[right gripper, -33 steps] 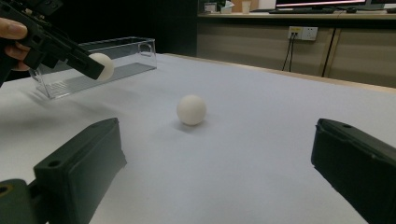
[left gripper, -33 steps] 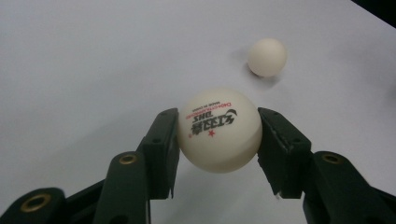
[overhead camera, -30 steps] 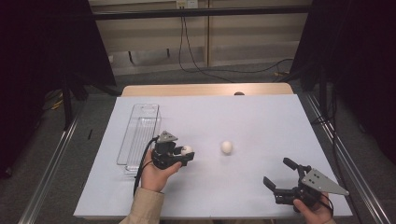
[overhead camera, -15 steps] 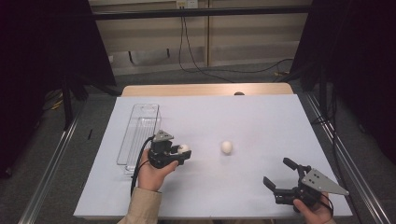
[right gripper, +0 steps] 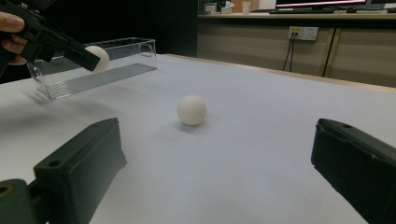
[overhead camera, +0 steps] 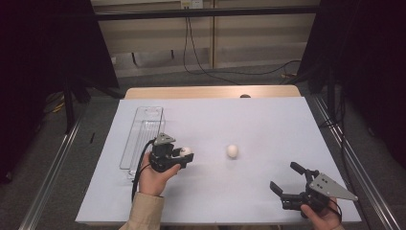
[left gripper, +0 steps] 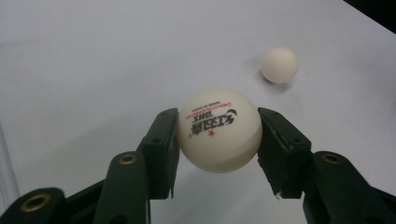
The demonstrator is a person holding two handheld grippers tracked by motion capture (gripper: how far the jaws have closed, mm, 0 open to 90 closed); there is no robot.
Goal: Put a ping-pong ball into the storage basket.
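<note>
At the near right, the right gripper (overhead camera: 290, 182) is held with jaws spread and nothing between them. Farther left, a white printed table-tennis ball (left gripper: 218, 129) is pinched by the left gripper (overhead camera: 184, 156), lifted above the white table (overhead camera: 268, 124). A second plain white ball (overhead camera: 232, 151) is seen mid-table, and a clear plastic tray (overhead camera: 143, 129) at far left.

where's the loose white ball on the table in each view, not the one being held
High view: the loose ball lies mid-table, right of the left gripper.
Left gripper view: upper right, beyond the held ball.
Right gripper view: centre, between the wide-open jaws.
Shared landmark: the clear tray, seen upper left in the right gripper view.
</note>
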